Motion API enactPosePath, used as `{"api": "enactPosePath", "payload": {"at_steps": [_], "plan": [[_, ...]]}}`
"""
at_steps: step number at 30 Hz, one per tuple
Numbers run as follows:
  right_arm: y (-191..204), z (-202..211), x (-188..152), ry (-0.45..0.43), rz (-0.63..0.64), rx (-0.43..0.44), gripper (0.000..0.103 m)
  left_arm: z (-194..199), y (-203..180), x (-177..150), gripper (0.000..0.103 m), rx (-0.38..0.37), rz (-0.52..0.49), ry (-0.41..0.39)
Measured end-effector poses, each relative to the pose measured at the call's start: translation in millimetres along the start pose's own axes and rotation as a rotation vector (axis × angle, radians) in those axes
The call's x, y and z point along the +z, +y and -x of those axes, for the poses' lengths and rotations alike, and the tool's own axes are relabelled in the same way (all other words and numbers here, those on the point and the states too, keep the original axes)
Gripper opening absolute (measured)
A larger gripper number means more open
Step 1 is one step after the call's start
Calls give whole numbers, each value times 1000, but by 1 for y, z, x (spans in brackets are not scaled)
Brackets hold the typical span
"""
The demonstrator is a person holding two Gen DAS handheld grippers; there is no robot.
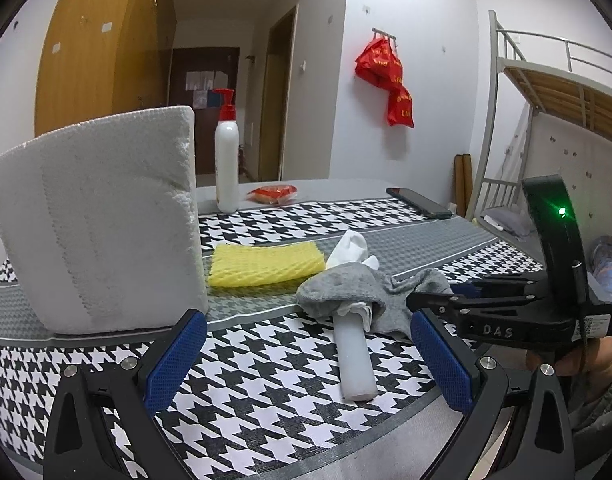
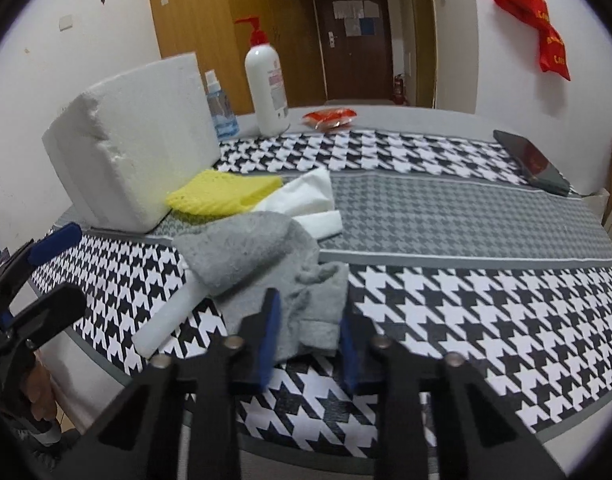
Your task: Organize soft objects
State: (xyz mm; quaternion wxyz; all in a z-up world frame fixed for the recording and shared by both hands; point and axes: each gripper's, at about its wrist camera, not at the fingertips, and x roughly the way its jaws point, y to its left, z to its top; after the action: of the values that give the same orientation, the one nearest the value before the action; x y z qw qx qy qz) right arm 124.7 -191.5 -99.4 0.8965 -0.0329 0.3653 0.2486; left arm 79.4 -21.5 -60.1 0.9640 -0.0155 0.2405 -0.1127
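So the table (image 1: 290, 380) has that houndstooth cover, and going left to right: big white foam block (image 1: 102, 220) standing at the far left, yellow foam net (image 1: 266, 264) lying just right of its base, crumpled white tissue (image 1: 352, 246) next to that, then the grey cloth (image 1: 346, 292) bunched up near the middle. It's draped over the far end of a white foam tube (image 1: 356, 364), which pokes out toward the near edge. The lotion pump bottle (image 1: 227, 160), a red packet (image 1: 273, 193) and a phone (image 1: 420, 201) sit along the far side, not part of the job I'd say.

The left gripper (image 1: 310, 364) hangs wide open and empty, its blue pads either side of the tube without touching it.

The right gripper (image 2: 308, 350) is the busy one. Its jaws are drawn in narrow around the near corner of the grey cloth, and from its own camera the pads look pressed into the fabric.

My read: this is the grab step on the cloth. Next it needs a gentle lift clear of the tube, which may roll or get dragged along since the cloth wraps its end. The free left gripper could pin the tube down.
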Motion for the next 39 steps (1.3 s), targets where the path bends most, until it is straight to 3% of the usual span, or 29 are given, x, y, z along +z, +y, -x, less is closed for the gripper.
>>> {"api": "enactPosePath", "payload": {"at_steps": [3,8,25,30,36,38,39], "plan": [[3,-3,-1,8,11,16,14,-1,-1,0,102,-4,-2,5],[-1,15,6,-45,1,28,14,-6,-7,1,102,-15,-20,32],[-52,95,6,-207,-96,-136,14,-23,-26,3,102,-45,-59,93],[-71,90,1,-194,-130,-234,14,-22,-31,5,102,-49,-67,87],[-85,65,-10,-113,-145,-308,16,-25,-36,6,102,-41,-75,92],[-87,60,-13,-100,-143,-339,44,-26,-37,8,102,-47,-74,95],[-88,59,-13,-101,-145,-364,72,-27,-38,9,102,-54,-71,97]]}}
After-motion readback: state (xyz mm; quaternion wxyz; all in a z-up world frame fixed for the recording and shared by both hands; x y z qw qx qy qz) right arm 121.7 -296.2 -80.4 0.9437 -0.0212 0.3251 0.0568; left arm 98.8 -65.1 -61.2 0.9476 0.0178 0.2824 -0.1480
